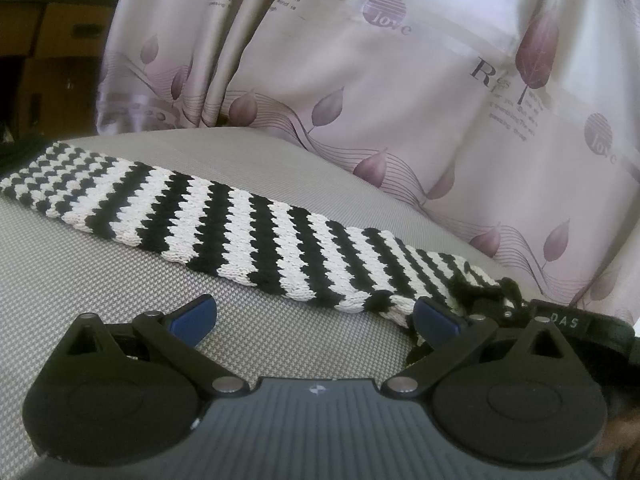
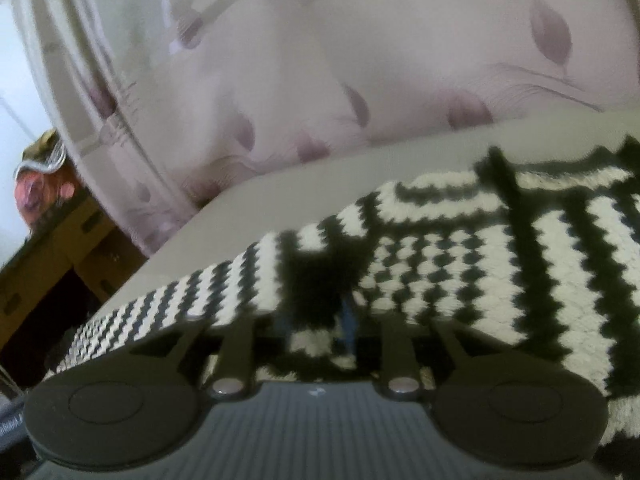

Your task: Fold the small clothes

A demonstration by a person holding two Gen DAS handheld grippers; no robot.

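The left gripper (image 1: pixel 314 314) hovered low over the grey woven surface (image 1: pixel 100 280), its 2 blue-padded fingers (image 1: pixel 196 316) spread wide apart with nothing between them. The black-and-white striped knit garment (image 1: pixel 224 224) lay flat as a long band across that surface, running from the far left edge toward the near right, where its rumpled end with dark trim reached just beside the right-hand blue pad. At that end the black body of the right gripper (image 1: pixel 580 326) showed at the frame's right edge. Behind the surface hung a pale curtain (image 1: pixel 400 80) printed with mauve leaves and lettering, and wooden furniture (image 1: pixel 52 52) stood to the far left. The right wrist view was blurred; there the right gripper (image 2: pixel 320 324) sat tight against the knit garment (image 2: pixel 460 264), whose fabric draped over and hid the fingertips. Cloth lay in the narrow gap between its linkages, yet whether the pads pressed on it could not be told. The curtain (image 2: pixel 320 60) filled the background there too.
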